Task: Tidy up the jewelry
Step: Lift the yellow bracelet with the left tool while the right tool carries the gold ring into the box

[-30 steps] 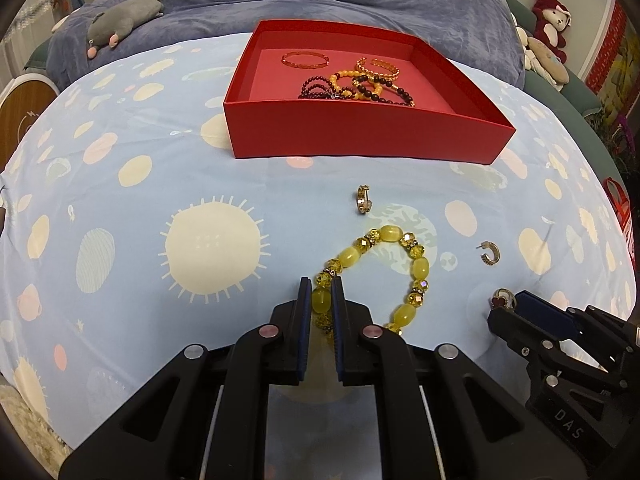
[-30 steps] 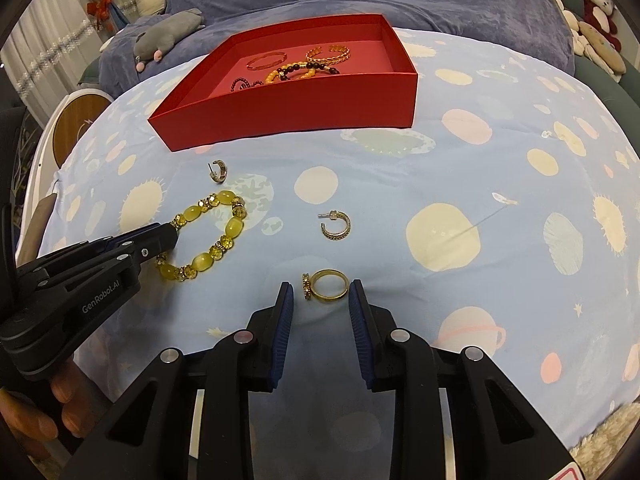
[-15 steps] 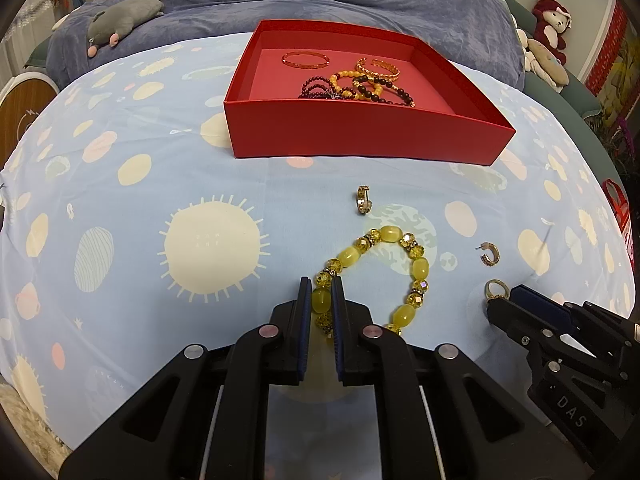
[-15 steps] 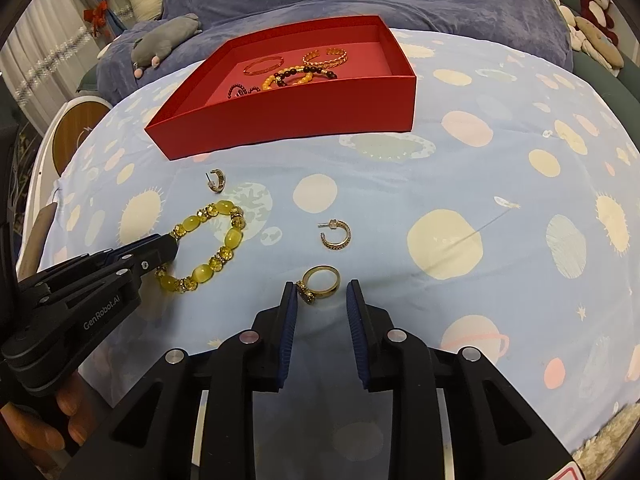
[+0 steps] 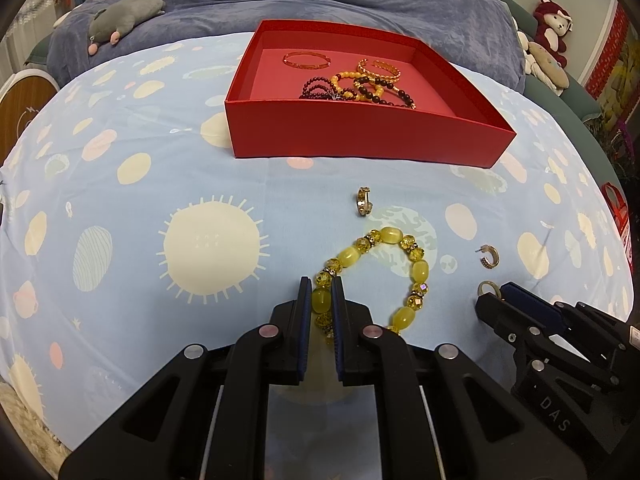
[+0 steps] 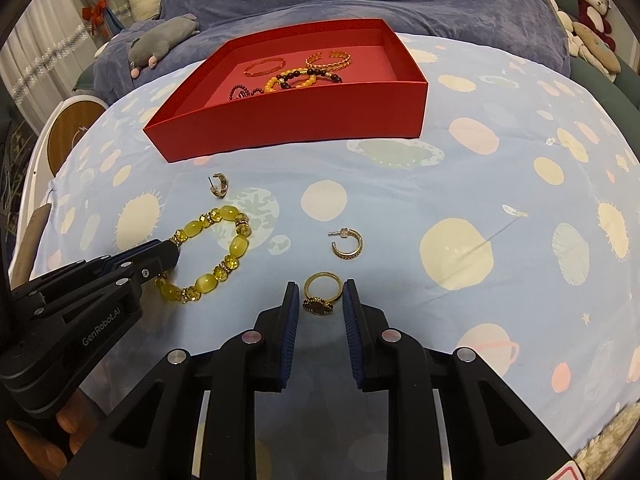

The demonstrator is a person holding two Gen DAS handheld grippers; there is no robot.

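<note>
My left gripper (image 5: 321,285) is shut on a yellow bead of the yellow bead bracelet (image 5: 416,270), which lies on the blue patterned cloth; it also shows in the right wrist view (image 6: 230,250). My right gripper (image 6: 320,292) is open, its pads on either side of a gold ring (image 6: 322,294) on the cloth, with a small gap on each side. Two gold hoop earrings lie loose: one (image 6: 347,243) ahead of the ring, one (image 6: 220,185) near the red box (image 6: 304,124). The box holds several bracelets.
The red box (image 5: 360,132) stands at the far middle of the cloth-covered surface (image 5: 120,208). A blue blanket with a grey plush toy (image 5: 124,16) lies behind it. Plush toys (image 5: 554,24) sit at the far right.
My right gripper has moved forward and narrowed around the gold ring, which has turned between the pads. My left gripper stays shut on the bracelet bead.
</note>
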